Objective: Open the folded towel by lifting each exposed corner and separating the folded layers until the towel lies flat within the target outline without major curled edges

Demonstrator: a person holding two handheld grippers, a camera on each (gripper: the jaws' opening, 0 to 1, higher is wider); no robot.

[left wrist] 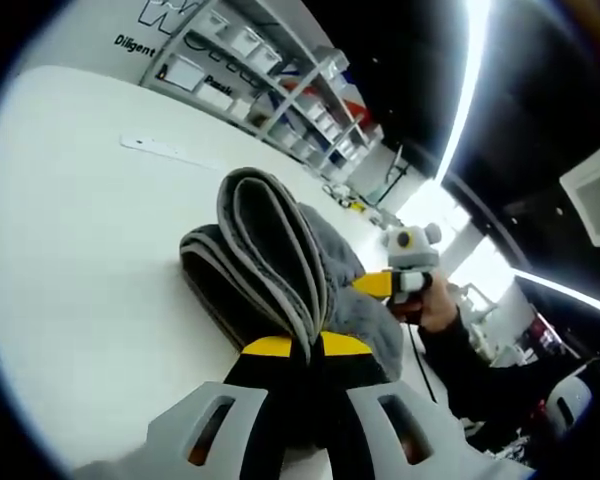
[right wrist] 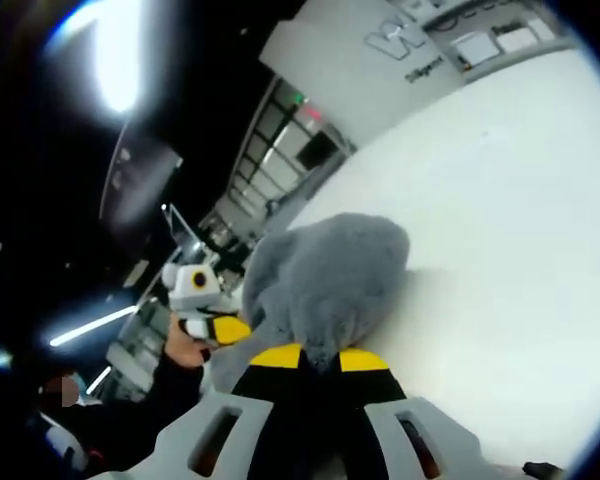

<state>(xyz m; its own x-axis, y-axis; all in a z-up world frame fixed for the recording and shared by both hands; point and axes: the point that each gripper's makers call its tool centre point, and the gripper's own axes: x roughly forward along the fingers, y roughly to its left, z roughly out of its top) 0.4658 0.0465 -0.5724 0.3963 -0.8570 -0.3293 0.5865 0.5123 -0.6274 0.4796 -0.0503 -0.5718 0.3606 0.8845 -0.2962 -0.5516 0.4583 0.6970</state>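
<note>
Two grippers, one grey towel, and both are on it. In the left gripper view the left gripper has its yellow-tipped jaws pressed together on a bunched edge of the cloth, and the pale-trimmed hems loop up from the pinch in stacked folds. The right gripper comes in from the right of that view, a hand wrapped around it, its yellow tip against the far side of the towel.

Over to the right gripper view: the right gripper's jaws are clamped on the towel's fluffy grey mound, which bulges up just beyond the tips. The left gripper shows at the left there, held by a dark-sleeved arm.

The towel rests on a white table, partly lifted where the jaws hold it (folds still doubled over, nowhere near flat). Plenty of bare table runs out to the left in the left gripper view, and broad white surface opens to the right in the right gripper view. A thin pale strip lies on the table well beyond the towel; I cannot tell what it is.

Around the edge: shelving with white bins stands past the table's far side, below a wall with dark lettering. Nothing lies close to the towel on the table.
</note>
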